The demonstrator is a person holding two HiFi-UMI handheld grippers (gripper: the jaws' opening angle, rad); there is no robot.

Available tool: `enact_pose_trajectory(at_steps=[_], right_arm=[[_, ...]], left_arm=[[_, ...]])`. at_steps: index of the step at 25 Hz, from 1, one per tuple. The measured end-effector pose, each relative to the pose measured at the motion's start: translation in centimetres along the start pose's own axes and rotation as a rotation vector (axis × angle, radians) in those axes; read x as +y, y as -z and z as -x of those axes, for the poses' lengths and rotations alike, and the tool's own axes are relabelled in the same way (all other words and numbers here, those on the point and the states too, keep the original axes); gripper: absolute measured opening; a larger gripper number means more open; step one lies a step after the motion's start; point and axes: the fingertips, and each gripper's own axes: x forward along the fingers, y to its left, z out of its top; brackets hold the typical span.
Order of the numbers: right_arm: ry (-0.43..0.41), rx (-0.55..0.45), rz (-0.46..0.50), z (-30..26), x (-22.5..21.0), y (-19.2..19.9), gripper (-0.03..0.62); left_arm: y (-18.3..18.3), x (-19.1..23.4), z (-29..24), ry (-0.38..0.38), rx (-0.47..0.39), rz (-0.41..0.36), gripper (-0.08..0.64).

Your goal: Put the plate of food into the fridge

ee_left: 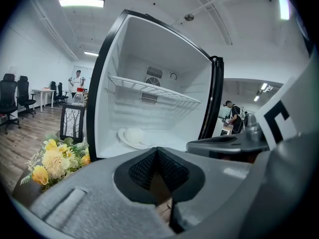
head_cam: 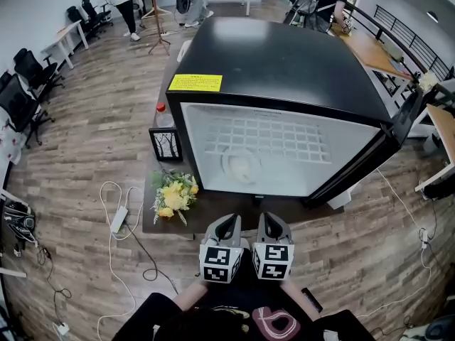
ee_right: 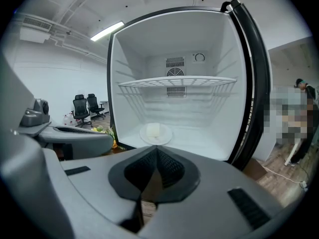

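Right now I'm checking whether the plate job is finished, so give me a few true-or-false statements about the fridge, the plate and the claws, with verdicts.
1. The plate of food lies inside the fridge, below the wire shelf. True.
2. The fridge door is closed. False: it stands open at the fridge's right side.
3. The left claw grips the plate. False: it is shut on nothing, out in front of the fridge.
4. The right claw is shut and empty. True.
5. The yellow flowers lie inside the fridge. False: they lie on the table, outside the fridge.
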Motion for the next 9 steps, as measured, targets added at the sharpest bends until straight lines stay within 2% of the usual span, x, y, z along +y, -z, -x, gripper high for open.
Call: enact_pose_trajectory(at_steps=[9], right_arm=[[-0.001, -0.004, 0.014, 0.18, -0.14, -0.1, 0.006]], left_arm=[[-0.25, -0.2, -0.14, 0.001, -0.001, 0.004, 0.008]])
